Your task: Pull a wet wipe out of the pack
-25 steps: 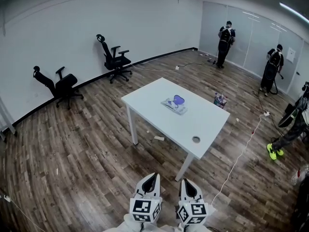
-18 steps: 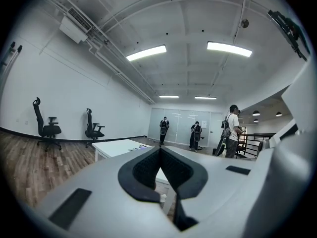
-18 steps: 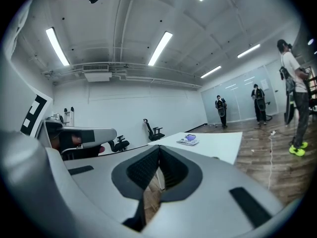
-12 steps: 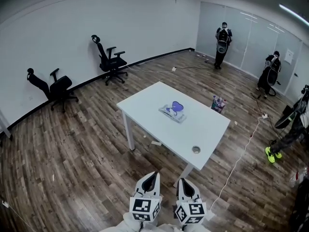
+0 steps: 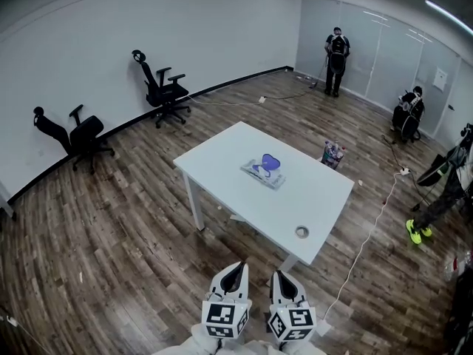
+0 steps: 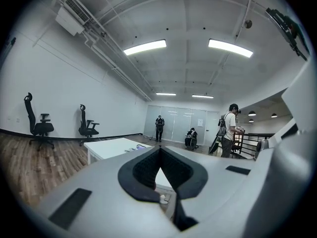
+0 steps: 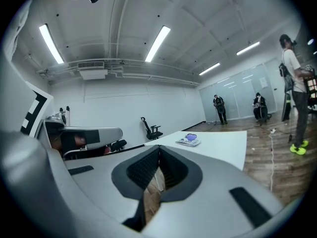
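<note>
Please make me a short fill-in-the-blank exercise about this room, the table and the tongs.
1. The wet wipe pack lies on the ____ table.
2. The left tongs and the right tongs are both ____, with nothing between them.
3. ____ black office chairs stand by the wall.
Missing words: white; shut; two.

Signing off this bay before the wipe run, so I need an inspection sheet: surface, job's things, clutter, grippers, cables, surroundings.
surface: white table, bare except the pack; round cable hole near its nearest corner.
job's things: wet wipe pack lies near the table's middle; too small to tell if a wipe sticks out.
clutter: small colourful bundle on the floor beyond the table.
grippers: left gripper and right gripper both shut, empty, short of the table.
cables: white cable trails over the floor right of the table.
surroundings: office chairs by the wall; people near the glass partition.
</note>
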Available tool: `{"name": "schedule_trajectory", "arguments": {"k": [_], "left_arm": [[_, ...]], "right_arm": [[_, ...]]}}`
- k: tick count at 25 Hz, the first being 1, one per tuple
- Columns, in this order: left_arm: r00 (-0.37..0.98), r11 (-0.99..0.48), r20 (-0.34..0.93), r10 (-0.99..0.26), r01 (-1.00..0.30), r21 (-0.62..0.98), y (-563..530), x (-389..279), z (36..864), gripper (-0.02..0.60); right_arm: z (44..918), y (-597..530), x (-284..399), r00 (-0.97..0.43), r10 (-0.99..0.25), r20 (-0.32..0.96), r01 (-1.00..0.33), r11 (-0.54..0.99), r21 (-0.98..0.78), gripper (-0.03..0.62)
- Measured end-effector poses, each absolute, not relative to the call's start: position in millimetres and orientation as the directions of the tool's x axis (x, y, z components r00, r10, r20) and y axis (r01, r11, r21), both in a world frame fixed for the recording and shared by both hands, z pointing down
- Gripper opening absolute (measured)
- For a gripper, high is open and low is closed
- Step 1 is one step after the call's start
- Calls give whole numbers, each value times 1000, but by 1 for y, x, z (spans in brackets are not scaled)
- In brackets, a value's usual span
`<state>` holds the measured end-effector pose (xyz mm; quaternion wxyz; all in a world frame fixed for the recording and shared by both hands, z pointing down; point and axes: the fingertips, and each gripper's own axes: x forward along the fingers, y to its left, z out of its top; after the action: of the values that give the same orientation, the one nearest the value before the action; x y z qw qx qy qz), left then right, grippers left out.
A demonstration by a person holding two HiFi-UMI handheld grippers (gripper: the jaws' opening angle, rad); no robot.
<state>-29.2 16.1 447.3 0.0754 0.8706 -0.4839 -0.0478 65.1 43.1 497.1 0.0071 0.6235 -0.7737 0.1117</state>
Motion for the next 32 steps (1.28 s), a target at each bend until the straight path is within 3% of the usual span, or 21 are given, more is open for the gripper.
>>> {"name": "schedule_trajectory", "arguments": {"k": [32], "left_arm": [[597,-597,-51,-801,-789,148,-79,-7,440,0]], "right_arm": [[490,-51,72,-162,-975,155,-982,143,-127,9]]}}
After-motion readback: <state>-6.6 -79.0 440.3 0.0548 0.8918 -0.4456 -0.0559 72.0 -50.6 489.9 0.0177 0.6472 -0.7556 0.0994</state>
